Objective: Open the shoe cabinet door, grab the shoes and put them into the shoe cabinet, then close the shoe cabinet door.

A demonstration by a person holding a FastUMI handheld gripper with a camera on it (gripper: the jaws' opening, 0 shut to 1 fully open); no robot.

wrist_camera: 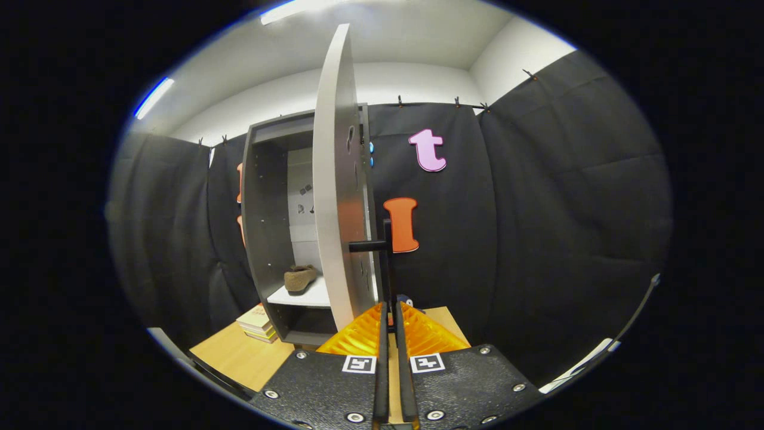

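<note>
**Shoe shelved, door left to close**

The shoe cabinet [280, 239] stands on the wooden counter [239, 355] at about eleven o'clock from your tool, its interior exposed. Its door [334, 179] hangs swung out edge-on, straight ahead at twelve o'clock, so the opening step looks done. The dark bar handle [387, 263] on the door runs down to your fingertips. A brown shoe [299, 278] already rests on the white shelf [304, 295] inside, beyond the door at eleven o'clock, so the placing step also looks finished, at least for this shoe; you cannot tell whether another waits elsewhere. A small stack of books [258, 322] sits beside the cabinet's base at ten o'clock. Your tool [389, 313] has its fingers drawn narrow around the handle's lower end, seemingly gripping it. What remains is swinging the door closed.
</note>
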